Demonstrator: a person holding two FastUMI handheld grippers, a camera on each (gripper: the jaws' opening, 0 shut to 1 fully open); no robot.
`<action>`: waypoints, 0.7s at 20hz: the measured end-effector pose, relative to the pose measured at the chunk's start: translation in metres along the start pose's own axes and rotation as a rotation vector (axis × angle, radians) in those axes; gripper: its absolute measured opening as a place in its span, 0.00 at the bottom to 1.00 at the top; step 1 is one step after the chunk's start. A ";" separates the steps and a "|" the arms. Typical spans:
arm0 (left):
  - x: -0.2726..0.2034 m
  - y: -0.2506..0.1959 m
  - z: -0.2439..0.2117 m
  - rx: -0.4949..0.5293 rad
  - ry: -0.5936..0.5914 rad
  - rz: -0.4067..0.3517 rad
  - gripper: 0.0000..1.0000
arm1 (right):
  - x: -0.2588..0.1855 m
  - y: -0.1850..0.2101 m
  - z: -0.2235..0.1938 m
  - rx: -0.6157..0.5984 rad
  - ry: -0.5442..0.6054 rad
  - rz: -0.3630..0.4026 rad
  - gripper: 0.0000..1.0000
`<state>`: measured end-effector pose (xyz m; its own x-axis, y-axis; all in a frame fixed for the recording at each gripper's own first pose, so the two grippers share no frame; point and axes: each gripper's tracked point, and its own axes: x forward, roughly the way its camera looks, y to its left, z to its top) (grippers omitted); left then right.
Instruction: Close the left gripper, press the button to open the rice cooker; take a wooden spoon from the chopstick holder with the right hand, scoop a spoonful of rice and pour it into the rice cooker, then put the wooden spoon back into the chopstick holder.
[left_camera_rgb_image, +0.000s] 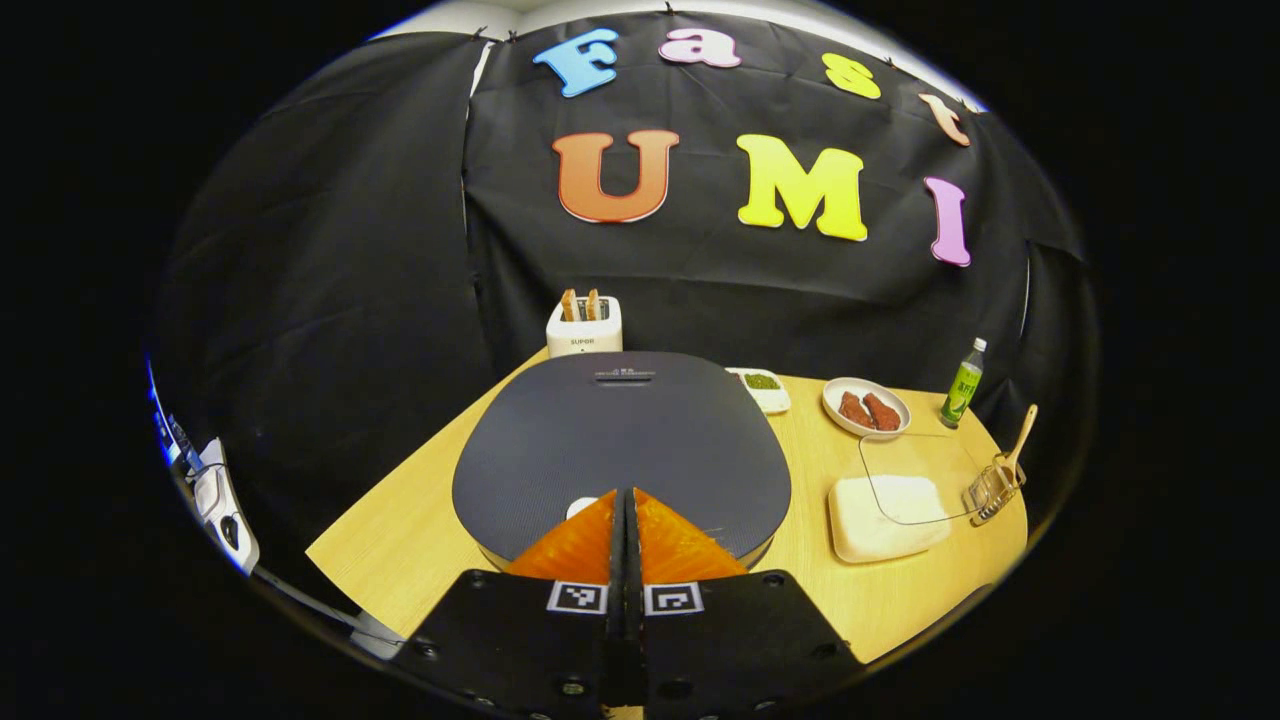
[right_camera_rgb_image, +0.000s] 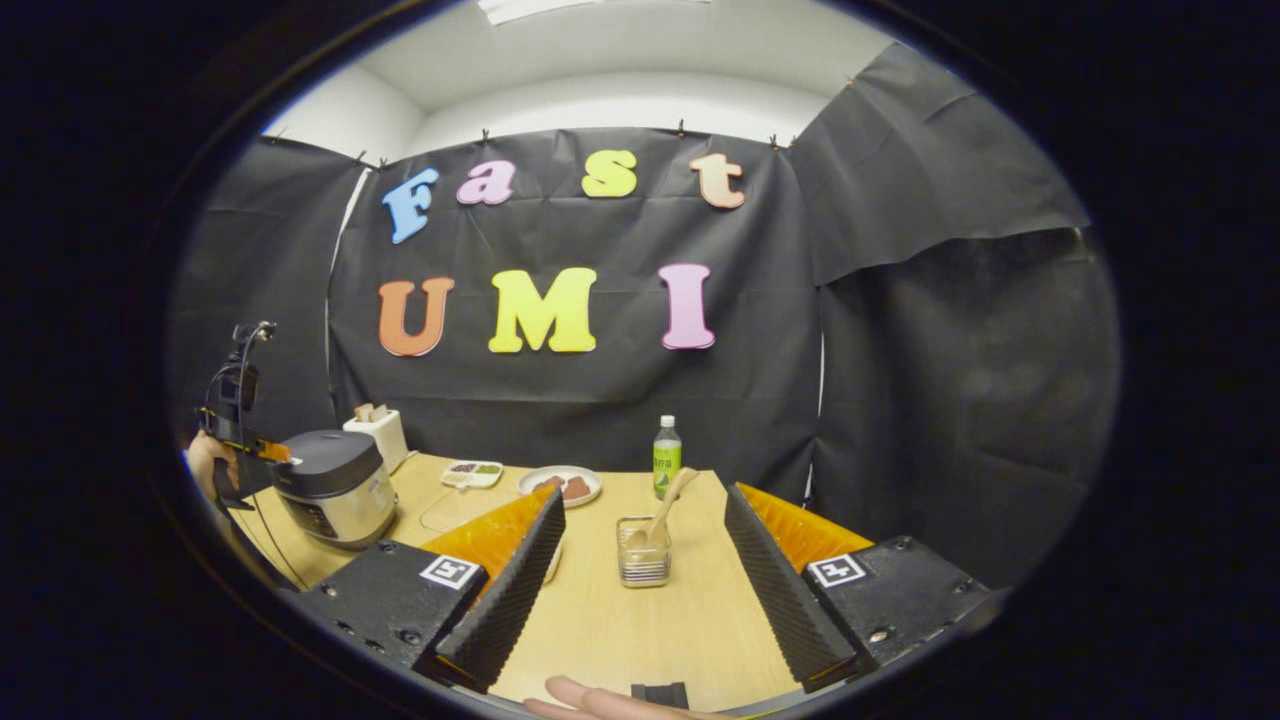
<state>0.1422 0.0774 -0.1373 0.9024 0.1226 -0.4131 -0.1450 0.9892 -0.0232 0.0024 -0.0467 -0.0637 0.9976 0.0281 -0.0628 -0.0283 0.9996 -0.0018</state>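
My left gripper (left_camera_rgb_image: 625, 495) is shut with nothing between its fingers, tips over the front of the closed dark lid of the rice cooker (left_camera_rgb_image: 620, 440). A white button (left_camera_rgb_image: 578, 506) peeks out just left of the tips; I cannot tell if they touch it. To the right lies a clear box of white rice (left_camera_rgb_image: 885, 510). Beside it a wire chopstick holder (left_camera_rgb_image: 990, 490) holds a wooden spoon (left_camera_rgb_image: 1020, 435). My right gripper (right_camera_rgb_image: 645, 492) is open and hovers short of the chopstick holder (right_camera_rgb_image: 644, 560) and its spoon (right_camera_rgb_image: 668, 500). The rice cooker (right_camera_rgb_image: 335, 485) and left gripper (right_camera_rgb_image: 255, 455) are far left.
A toaster (left_camera_rgb_image: 584, 325) with bread stands behind the cooker. A small tray (left_camera_rgb_image: 765, 385), a plate of reddish food (left_camera_rgb_image: 866, 408) and a green bottle (left_camera_rgb_image: 963, 382) line the back of the wooden table (left_camera_rgb_image: 400, 530). A hand (right_camera_rgb_image: 600, 700) shows at the bottom edge.
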 end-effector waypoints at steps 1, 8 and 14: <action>-0.001 0.000 -0.007 0.008 0.028 -0.002 0.00 | 0.001 -0.001 -0.002 -0.003 0.005 -0.002 1.00; -0.002 0.000 -0.008 0.000 0.039 -0.015 0.00 | 0.011 0.000 -0.012 -0.005 0.039 -0.011 1.00; -0.036 -0.002 0.031 0.063 -0.157 0.041 0.17 | 0.018 -0.004 -0.026 -0.031 0.062 -0.035 1.00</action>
<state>0.1226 0.0739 -0.0942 0.9493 0.1693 -0.2648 -0.1619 0.9856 0.0498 0.0184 -0.0504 -0.0911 0.9923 -0.0076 -0.1239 0.0032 0.9994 -0.0355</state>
